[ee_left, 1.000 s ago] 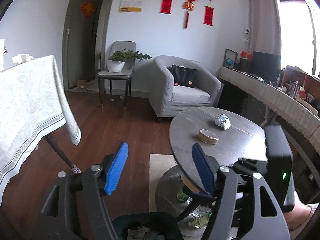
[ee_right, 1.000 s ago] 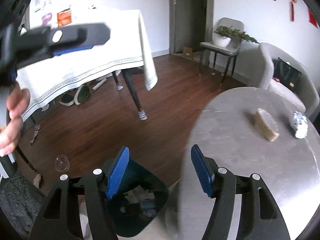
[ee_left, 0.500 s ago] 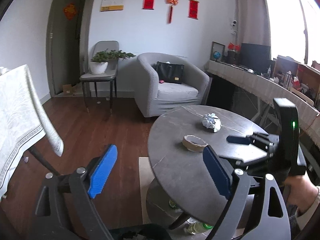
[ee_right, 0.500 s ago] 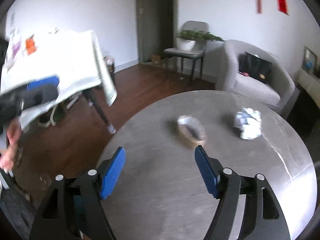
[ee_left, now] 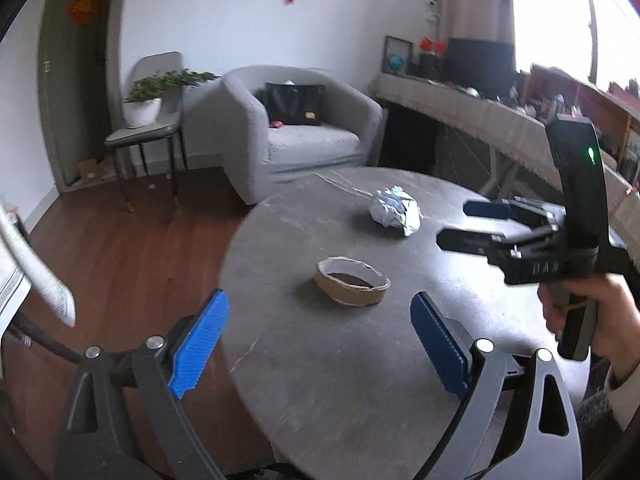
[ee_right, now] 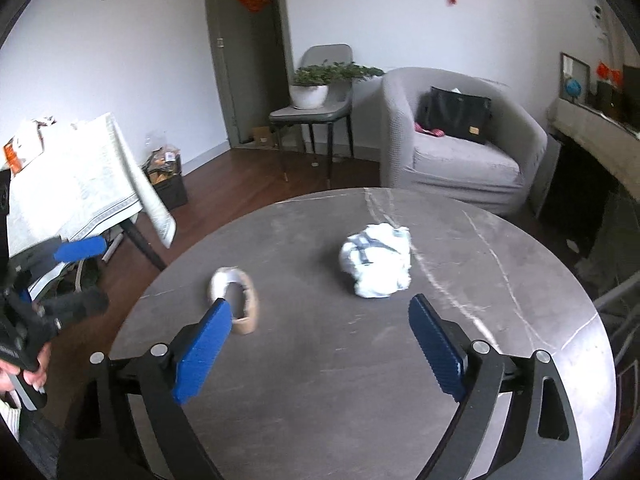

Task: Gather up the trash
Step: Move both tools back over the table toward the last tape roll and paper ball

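Fingers of both grippers spread wide and empty above the round desk [ee_right: 500, 288], with two pieces of trash lying ahead.

Left gripper [ee_left: 320, 340] faces the used tape roll [ee_left: 352, 286]; right gripper [ee_right: 320, 344] lines up on the crumpled paper ball [ee_right: 376, 266], and both items lie well apart mid-desk. Likely risks: the light ball skidding off one pad if the approach is off-centre, or the low roll being pushed along the smooth top. Left view alone shows the hand [ee_left: 588, 312] gripping the right tool; right view alone shows the cloth-covered table [ee_right: 72, 192] and clutter beneath it.
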Motion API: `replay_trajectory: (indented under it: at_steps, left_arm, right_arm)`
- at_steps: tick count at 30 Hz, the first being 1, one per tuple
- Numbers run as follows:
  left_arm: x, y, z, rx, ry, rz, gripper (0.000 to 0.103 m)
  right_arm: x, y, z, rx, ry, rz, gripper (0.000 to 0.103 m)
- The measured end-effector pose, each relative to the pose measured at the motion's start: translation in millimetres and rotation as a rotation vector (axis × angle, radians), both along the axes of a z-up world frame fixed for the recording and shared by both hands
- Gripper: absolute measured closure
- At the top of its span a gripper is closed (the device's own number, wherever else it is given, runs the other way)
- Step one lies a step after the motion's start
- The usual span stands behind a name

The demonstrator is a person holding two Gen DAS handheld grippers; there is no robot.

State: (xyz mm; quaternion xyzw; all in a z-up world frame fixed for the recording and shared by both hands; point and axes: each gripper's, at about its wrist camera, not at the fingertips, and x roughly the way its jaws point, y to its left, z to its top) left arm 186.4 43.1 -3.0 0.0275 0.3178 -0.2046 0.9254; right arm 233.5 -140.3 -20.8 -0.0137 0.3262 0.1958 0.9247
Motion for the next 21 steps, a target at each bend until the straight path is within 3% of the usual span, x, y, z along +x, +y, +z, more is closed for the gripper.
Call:
replay_trajectory:
  at_steps: [11, 16, 21]
  left_arm:
    - [28, -35, -27, 0.108, 0.056, -0.077, 0.009]
    - [40, -41, -29, 0.116, 0.072, -0.096, 0.010]
    - [53, -45, -33, 0.144, 0.091, -0.118, 0.018]
  right_arm:
    - [40, -20, -7, 0.094, 0.087, -0.052, 0.011]
    - [54, -16, -12, 0.081, 0.132, -0.034, 0.011]
    - [64, -11, -10, 0.066, 0.131, -0.032, 0.011]
